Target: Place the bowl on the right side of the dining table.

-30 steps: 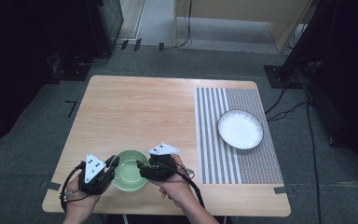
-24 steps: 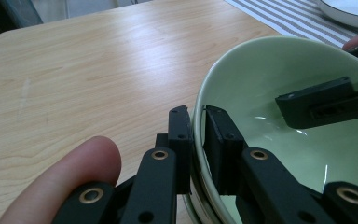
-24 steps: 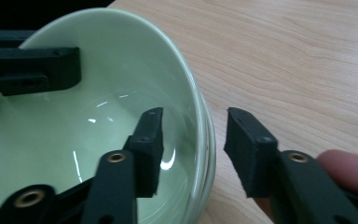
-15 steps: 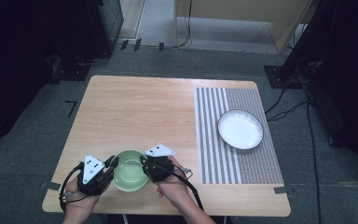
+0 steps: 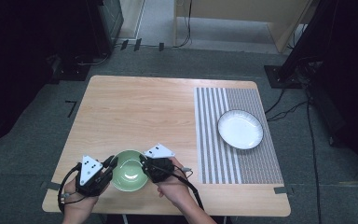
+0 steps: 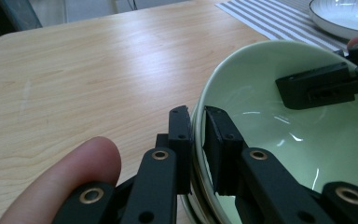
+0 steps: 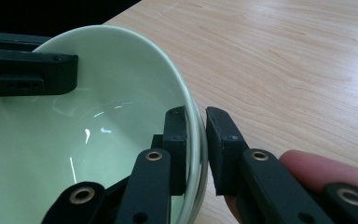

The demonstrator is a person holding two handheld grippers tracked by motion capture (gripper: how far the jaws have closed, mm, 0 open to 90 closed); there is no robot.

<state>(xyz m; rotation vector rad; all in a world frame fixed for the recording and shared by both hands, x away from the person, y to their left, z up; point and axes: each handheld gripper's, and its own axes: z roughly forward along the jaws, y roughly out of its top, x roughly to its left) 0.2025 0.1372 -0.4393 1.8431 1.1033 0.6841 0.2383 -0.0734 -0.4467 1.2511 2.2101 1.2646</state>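
High view: I see the green bowl (image 5: 129,170) near the front edge of the wooden table (image 5: 135,112), empty, with only glare on its inside. My left gripper (image 5: 110,164) pinches the bowl's left rim; in the left gripper view one jaw sits outside the wall and one inside, closed on it. My right gripper (image 5: 144,161) grips the opposite rim the same way, its jaws clamped across the rim in the right gripper view. Well apart to the right, a striped mat (image 5: 235,135) carries a white plate (image 5: 240,129), also empty.
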